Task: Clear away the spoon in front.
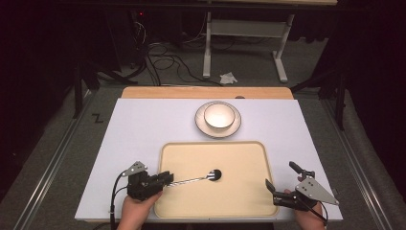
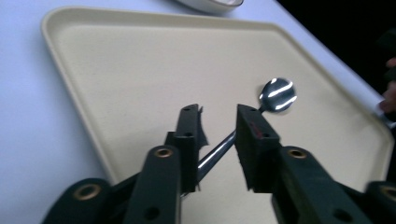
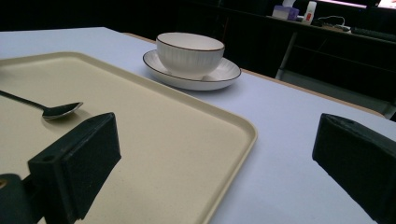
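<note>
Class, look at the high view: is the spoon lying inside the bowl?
No. The spoon lies on the tray, while the bowl sits apart on a plate.

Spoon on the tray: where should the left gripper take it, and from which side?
Take the spoon by the outer end of its thin handle, coming in from the left edge of the tray, where the left gripper already straddles it. The handle points that way and is narrow and straight; the round bowl lies toward the tray's middle. In the left gripper view the pads look not quite pressed on it.
</note>
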Motion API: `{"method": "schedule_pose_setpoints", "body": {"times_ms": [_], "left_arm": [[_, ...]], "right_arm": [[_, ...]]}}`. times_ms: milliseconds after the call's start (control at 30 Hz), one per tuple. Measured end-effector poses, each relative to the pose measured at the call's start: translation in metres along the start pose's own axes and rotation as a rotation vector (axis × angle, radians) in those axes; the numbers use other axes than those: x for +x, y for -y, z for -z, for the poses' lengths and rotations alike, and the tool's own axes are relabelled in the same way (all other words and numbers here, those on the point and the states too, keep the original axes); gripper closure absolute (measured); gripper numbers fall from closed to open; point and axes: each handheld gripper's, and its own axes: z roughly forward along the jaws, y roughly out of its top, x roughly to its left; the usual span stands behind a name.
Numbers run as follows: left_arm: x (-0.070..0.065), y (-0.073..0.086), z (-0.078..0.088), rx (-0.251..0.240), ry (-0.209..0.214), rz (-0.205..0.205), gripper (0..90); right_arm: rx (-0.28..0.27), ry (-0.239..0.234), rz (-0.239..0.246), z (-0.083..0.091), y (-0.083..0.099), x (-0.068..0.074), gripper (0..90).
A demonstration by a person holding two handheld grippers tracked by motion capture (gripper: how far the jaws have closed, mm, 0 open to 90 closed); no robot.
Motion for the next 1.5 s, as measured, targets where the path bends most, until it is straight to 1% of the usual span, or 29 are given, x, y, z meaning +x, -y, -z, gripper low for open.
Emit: {"method": "schedule_pose_setpoints", "body": {"times_ms": [33, 67, 100, 133, 200, 233, 267, 300, 333, 467, 500, 567, 633, 700, 800, 833, 900, 933, 1033, 1067, 1100, 1133, 1167, 1200, 1233, 1267, 1300, 1400, 1500], "left_arm": [[-0.001, 0.000, 0.000, 0.013, -0.011, -0.020, 81.7], [-0.001, 0.000, 0.000, 0.013, -0.011, -0.020, 84.7], [-0.004, -0.002, -0.002, 0.053, -0.067, -0.071, 88.6], [-0.006, -0.002, -0.004, 0.080, -0.101, -0.102, 90.0], [-0.009, -0.003, -0.009, 0.119, -0.138, -0.148, 90.0], [-0.009, -0.003, -0.009, 0.119, -0.138, -0.148, 90.0], [-0.013, -0.002, -0.013, 0.148, -0.172, -0.195, 90.0], [-0.013, -0.002, -0.013, 0.148, -0.172, -0.195, 90.0], [-0.015, -0.003, -0.017, 0.171, -0.194, -0.217, 90.0], [-0.020, -0.003, -0.021, 0.216, -0.232, -0.265, 90.0], [-0.020, -0.003, -0.021, 0.216, -0.232, -0.265, 90.0], [-0.024, -0.002, -0.022, 0.232, -0.228, -0.283, 90.0], [-0.028, 0.000, -0.022, 0.239, -0.221, -0.291, 90.0], [-0.033, 0.002, -0.022, 0.250, -0.202, -0.298, 90.0], [-0.044, 0.008, -0.020, 0.276, -0.172, -0.323, 90.0], [-0.049, 0.010, -0.018, 0.287, -0.157, -0.335, 90.0], [-0.055, 0.013, -0.017, 0.300, -0.149, -0.360, 90.0], [-0.057, 0.013, -0.017, 0.297, -0.148, -0.364, 90.0], [-0.059, 0.007, -0.019, 0.238, -0.120, -0.320, 90.0], [-0.059, 0.003, -0.022, 0.220, -0.112, -0.305, 90.0], [-0.061, -0.003, -0.027, 0.198, -0.105, -0.300, 90.0], [-0.063, -0.006, -0.031, 0.195, -0.104, -0.307, 90.0], [-0.066, -0.011, -0.039, 0.197, -0.105, -0.319, 90.0], [-0.069, -0.014, -0.046, 0.195, -0.095, -0.315, 90.0], [-0.069, -0.014, -0.046, 0.195, -0.095, -0.315, 90.0], [-0.073, -0.019, -0.059, 0.187, -0.075, -0.302, 90.0], [-0.075, -0.020, -0.064, 0.183, -0.068, -0.297, 90.0], [-0.085, -0.021, -0.081, 0.200, -0.048, -0.304, 90.0], [-0.093, -0.020, -0.095, 0.235, -0.056, -0.340, 90.0]], "right_arm": [[0.000, 0.000, 0.000, 0.000, 0.000, 0.000, 1.5], [0.000, 0.000, 0.000, 0.000, 0.000, 0.000, 1.5], [0.000, 0.000, 0.000, 0.000, 0.000, 0.000, 1.5], [0.000, 0.000, 0.000, 0.000, 0.000, 0.000, 1.5], [-0.001, -0.001, 0.006, 0.000, 0.000, 0.000, 1.5], [-0.001, -0.003, 0.007, 0.000, 0.000, 0.000, 1.5], [0.000, -0.006, 0.012, 0.000, 0.000, 0.000, 1.5], [0.000, -0.006, 0.012, 0.000, 0.000, 0.000, 1.5], [-0.003, -0.012, 0.013, -0.001, 0.000, 0.000, 1.5], [0.000, -0.012, 0.013, 0.000, 0.000, 0.001, 1.5], [0.000, -0.012, 0.013, 0.000, 0.000, 0.001, 1.5], [0.001, -0.010, 0.010, -0.001, 0.000, 0.000, 1.5], [0.001, -0.010, 0.012, -0.001, 0.000, 0.000, 1.5], [0.001, -0.011, 0.009, -0.001, 0.000, 0.001, 1.5], [-0.003, -0.012, 0.012, 0.000, 0.000, 0.000, 1.5], [-0.002, -0.010, 0.004, 0.000, 0.000, 0.001, 1.5], [0.000, -0.006, 0.001, 0.001, 0.000, 0.000, 1.5], [0.000, -0.005, 0.003, 0.001, 0.000, 0.000, 1.5], [-0.002, -0.004, 0.003, 0.000, 0.000, 0.000, 1.5], [-0.001, -0.004, 0.001, 0.000, 0.000, 0.001, 1.5], [-0.002, -0.006, 0.004, 0.000, 0.000, 0.001, 1.5], [-0.004, -0.008, 0.011, 0.000, 0.000, 0.001, 1.5], [-0.005, -0.008, 0.015, 0.000, 0.000, 0.001, 1.5], [-0.005, -0.007, 0.009, 0.000, 0.000, 0.001, 1.5], [-0.005, -0.007, 0.009, 0.000, 0.000, 0.001, 1.5], [-0.004, -0.003, 0.003, 0.001, 0.000, 0.000, 1.5], [-0.007, -0.002, -0.001, 0.001, 0.000, 0.000, 1.5], [-0.005, 0.000, 0.000, 0.001, 0.000, -0.001, 1.5], [-0.005, -0.003, 0.003, 0.000, 0.000, -0.001, 1.5]]}}
